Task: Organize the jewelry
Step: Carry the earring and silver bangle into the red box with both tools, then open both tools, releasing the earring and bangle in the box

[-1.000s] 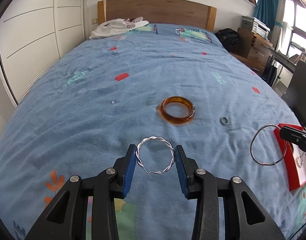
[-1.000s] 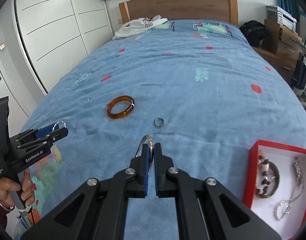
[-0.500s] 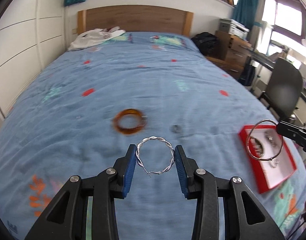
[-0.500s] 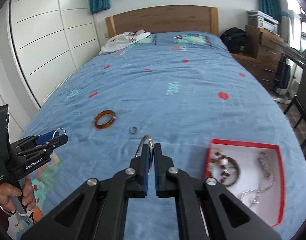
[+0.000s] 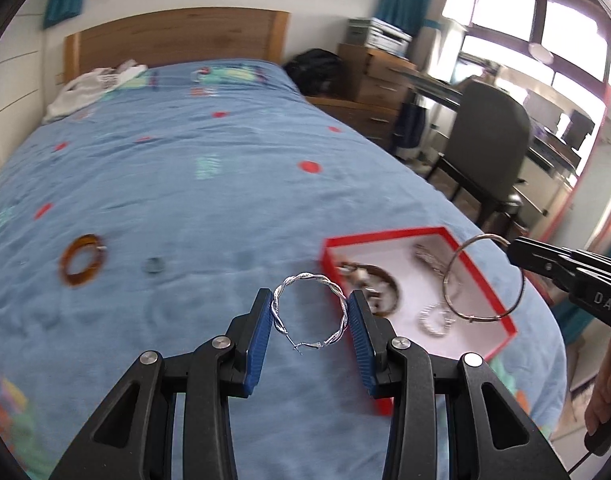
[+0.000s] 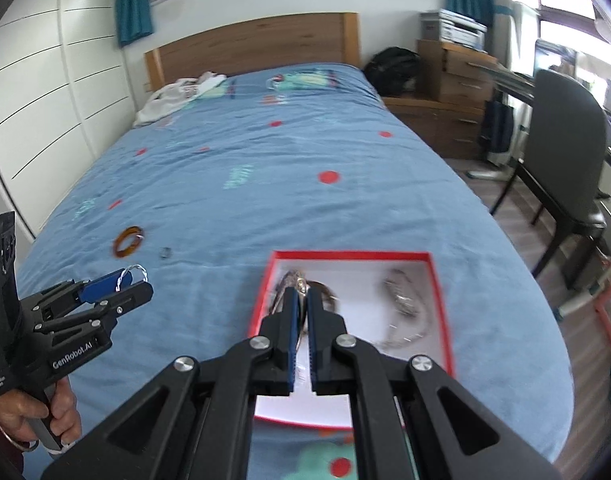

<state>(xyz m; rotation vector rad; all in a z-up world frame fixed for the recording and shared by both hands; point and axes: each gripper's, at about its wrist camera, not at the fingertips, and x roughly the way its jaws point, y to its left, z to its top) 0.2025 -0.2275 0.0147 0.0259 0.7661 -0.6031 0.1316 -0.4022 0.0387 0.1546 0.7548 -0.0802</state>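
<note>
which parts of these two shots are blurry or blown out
Left wrist view: the amber bangle and red box are motion-smeared, the windows blown out, while the twisted hoop in the left gripper stays sharp. Right wrist view: the box rim smears, fisheye bends the wardrobe, and the right gripper is crisp.

Bare blue bedspread (image 5: 225,200) around cluttered red box (image 5: 501,322); chair (image 5: 485,156) alongside.

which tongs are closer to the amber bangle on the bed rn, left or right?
Left. The left tongs, gripping the twisted silver hoop, are beside the red box, on the amber bangle side. The right tongs hold a thin bangle over the box, farther away.
</note>
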